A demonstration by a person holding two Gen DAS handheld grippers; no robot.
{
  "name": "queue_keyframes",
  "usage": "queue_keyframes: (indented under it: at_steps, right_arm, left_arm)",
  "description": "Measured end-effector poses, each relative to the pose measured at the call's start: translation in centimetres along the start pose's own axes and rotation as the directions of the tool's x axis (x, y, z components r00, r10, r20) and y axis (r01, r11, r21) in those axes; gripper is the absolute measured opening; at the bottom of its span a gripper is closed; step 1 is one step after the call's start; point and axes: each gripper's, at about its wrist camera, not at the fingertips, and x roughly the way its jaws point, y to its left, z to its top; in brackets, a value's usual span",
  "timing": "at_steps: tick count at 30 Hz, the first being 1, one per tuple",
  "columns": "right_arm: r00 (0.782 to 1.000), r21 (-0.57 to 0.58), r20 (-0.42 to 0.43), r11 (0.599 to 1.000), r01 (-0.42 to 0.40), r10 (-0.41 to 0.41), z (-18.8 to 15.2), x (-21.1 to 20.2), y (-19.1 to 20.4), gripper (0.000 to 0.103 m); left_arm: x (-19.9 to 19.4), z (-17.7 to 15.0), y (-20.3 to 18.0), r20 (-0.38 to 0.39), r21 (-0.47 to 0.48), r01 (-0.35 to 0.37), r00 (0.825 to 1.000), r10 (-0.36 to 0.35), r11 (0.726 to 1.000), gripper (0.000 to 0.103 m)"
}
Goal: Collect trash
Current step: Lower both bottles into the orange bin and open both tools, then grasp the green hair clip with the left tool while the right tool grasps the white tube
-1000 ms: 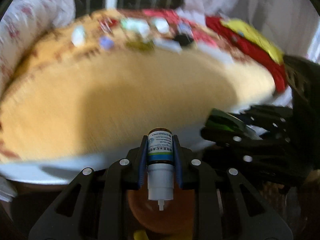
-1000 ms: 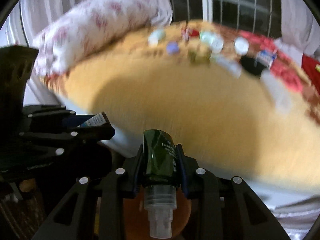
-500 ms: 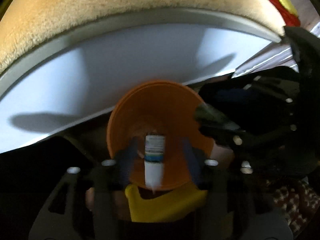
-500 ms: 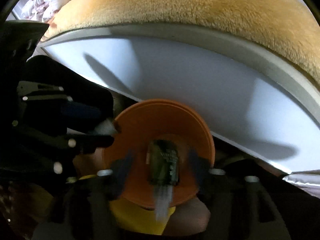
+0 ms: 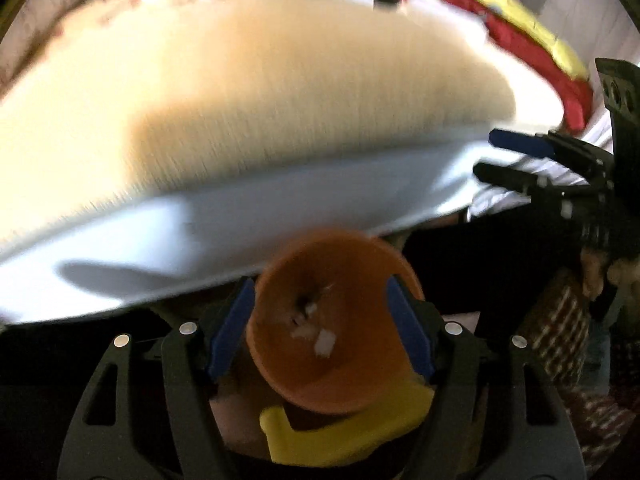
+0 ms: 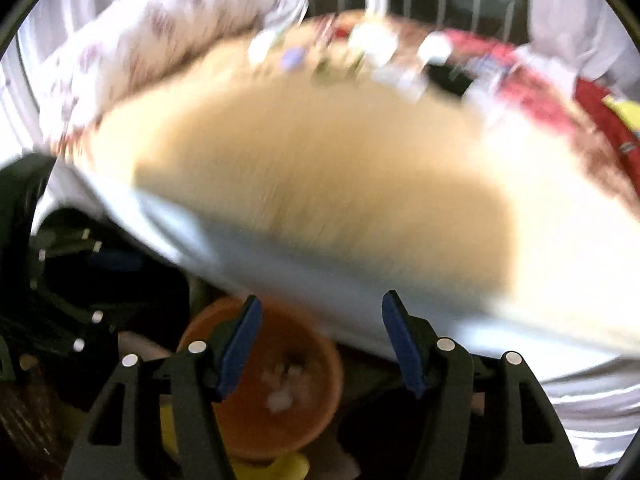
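An orange bin (image 5: 332,320) stands on the floor below the bed edge, with pale bits of trash (image 5: 316,328) inside; it also shows in the right wrist view (image 6: 276,376). My left gripper (image 5: 320,328) is open and empty right above the bin. My right gripper (image 6: 320,344) is open and empty, a little right of the bin, and shows in the left wrist view (image 5: 516,160). Several small items (image 6: 360,48) lie blurred at the far side of the tan blanket (image 6: 320,152).
The bed's white side panel (image 5: 200,232) runs just behind the bin. A yellow object (image 5: 344,436) sits under the bin. A floral pillow (image 6: 160,40) lies far left, a red and yellow cloth (image 5: 532,44) at far right.
Both grippers opened and let go of their small bottles over the orange bin. Both views have tilted back up toward the bed.
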Motion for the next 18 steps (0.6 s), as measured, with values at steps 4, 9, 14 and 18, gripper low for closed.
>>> queue_keyframes:
  at_steps: [4,9,14,18]
  right_arm:
    - [0.984,0.057,0.161,0.996,0.071,-0.080,3.8,-2.7,-2.9,0.068]
    - [0.955,0.140,0.248,0.981,0.133,-0.164,8.2,-2.8,-6.1,0.071]
    - [0.950,0.173,0.191,0.961,0.214,-0.246,11.0,1.2,-9.0,0.071]
    - [0.955,0.194,0.133,0.952,0.239,-0.267,11.8,3.8,-9.8,0.071]
  left_arm:
    - [-2.8,2.5,0.0,0.123,0.000,-0.017,0.992,0.017,1.000,0.067]
    - [-4.6,5.5,0.1,0.228,-0.022,-0.024,0.973,0.028,0.999,0.067]
    - [-5.4,7.9,0.4,0.270,-0.046,-0.018,0.962,0.030,0.999,0.067]
    - [-5.7,8.2,0.2,0.283,-0.036,-0.029,0.958,0.038,0.999,0.067]
